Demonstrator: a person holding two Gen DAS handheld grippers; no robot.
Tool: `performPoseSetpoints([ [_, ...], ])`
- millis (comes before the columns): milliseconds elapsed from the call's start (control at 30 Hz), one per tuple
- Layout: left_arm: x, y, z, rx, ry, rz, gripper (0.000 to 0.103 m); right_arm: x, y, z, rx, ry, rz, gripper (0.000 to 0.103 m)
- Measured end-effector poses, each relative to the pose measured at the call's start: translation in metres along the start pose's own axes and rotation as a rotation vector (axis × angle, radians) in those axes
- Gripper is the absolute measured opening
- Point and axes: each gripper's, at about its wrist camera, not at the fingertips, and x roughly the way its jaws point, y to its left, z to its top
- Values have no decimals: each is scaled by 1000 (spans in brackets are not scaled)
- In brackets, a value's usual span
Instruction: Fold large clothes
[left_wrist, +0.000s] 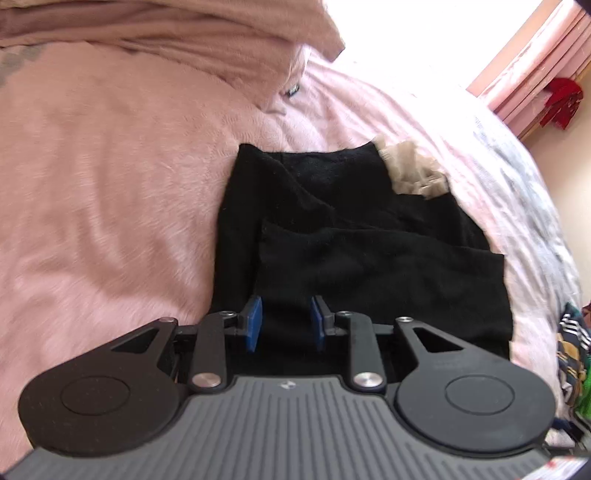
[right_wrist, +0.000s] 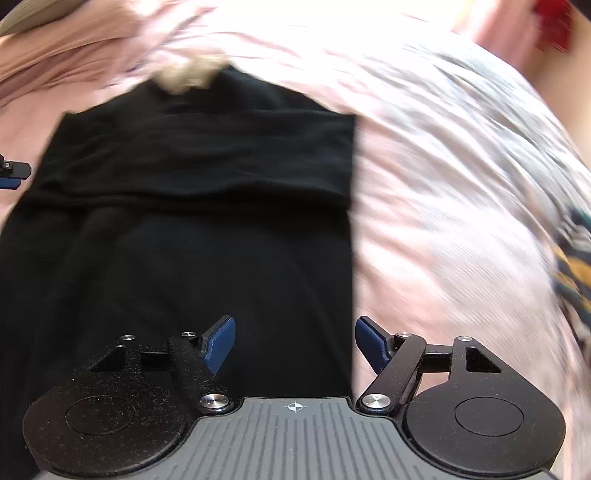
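A black garment (left_wrist: 351, 240) lies folded in layers on a pink fleece bedspread (left_wrist: 92, 184). A beige fur trim (left_wrist: 413, 173) sticks out at its far right corner. My left gripper (left_wrist: 286, 325) hovers over the garment's near edge, its blue pads a little apart with black cloth showing between them. In the right wrist view the black garment (right_wrist: 184, 221) fills the left half, with the fur trim (right_wrist: 188, 75) at its far end. My right gripper (right_wrist: 295, 343) is wide open and straddles the garment's straight right edge. A finger of the left gripper (right_wrist: 14, 170) shows at the far left.
A crumpled pink blanket (left_wrist: 166, 37) lies at the head of the bed. A pale striped sheet (left_wrist: 517, 184) covers the bed's right side, and a patterned cloth (left_wrist: 572, 350) lies at its edge. A pink curtain (left_wrist: 535, 66) with a red item (left_wrist: 561, 103) hangs beyond.
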Motion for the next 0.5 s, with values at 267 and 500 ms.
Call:
performPoseSetpoints([
  [267,33,-1,13,57,7,50,3,2,-14,-24,63,46,-42,70],
  [500,1,-6,10,149,-107,69,3,15,-10,-11,11,-26,-21,70],
])
